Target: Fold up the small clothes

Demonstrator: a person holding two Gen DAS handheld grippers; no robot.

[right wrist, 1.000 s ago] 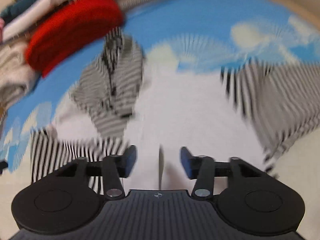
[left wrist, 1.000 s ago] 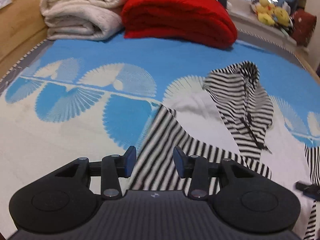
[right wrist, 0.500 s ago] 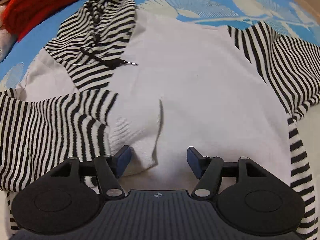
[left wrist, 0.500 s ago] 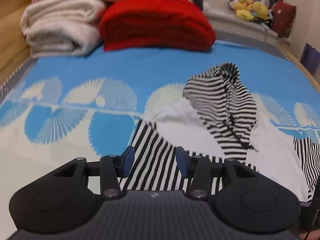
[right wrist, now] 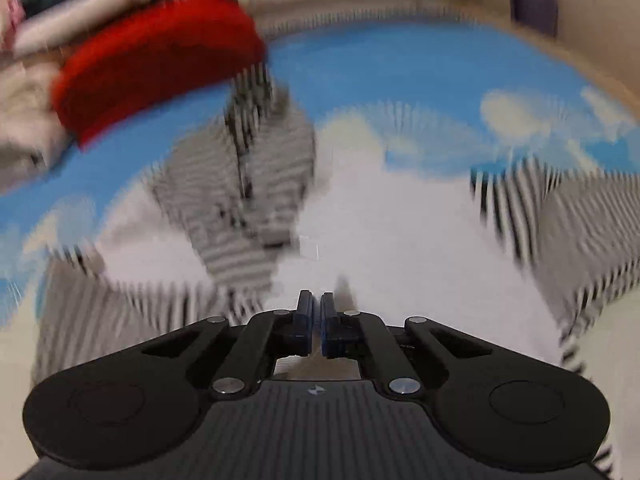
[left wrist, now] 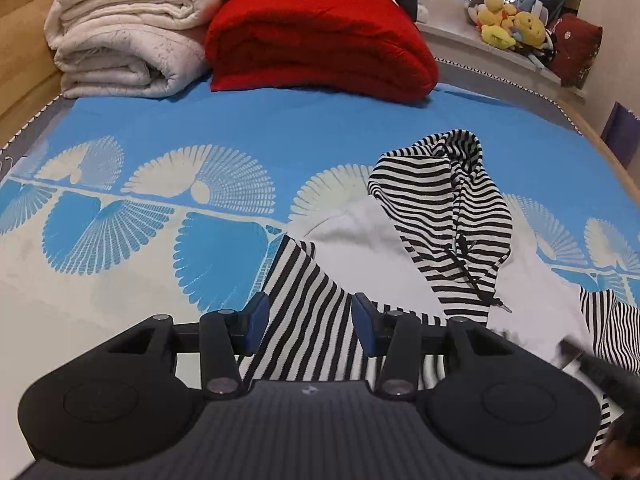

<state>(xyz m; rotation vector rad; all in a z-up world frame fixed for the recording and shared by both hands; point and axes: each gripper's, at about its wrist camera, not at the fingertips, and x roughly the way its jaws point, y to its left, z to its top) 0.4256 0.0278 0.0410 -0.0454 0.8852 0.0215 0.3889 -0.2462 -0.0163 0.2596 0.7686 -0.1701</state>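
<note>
A small white hoodie (left wrist: 384,256) with a black-and-white striped hood (left wrist: 452,200) and striped sleeves lies on the blue patterned bedspread (left wrist: 280,132). My left gripper (left wrist: 308,316) is open, its jaws astride the near striped sleeve (left wrist: 308,312). In the blurred right wrist view my right gripper (right wrist: 316,320) has its jaws together at the hoodie's white hem (right wrist: 400,264); a thin pale strip shows between the pads, so it seems to pinch the fabric. The right gripper's dark tip shows at the left wrist view's right edge (left wrist: 600,372).
A folded red blanket (left wrist: 320,40) and rolled white blankets (left wrist: 120,40) are stacked at the head of the bed. Plush toys (left wrist: 508,24) sit on a ledge at the back right. A wooden bed frame (left wrist: 20,40) runs along the left.
My right gripper has closed from wide open to shut at the hoodie's hem and is moving fast, blurring its view. My left gripper stays open over the sleeve, slightly closer.
</note>
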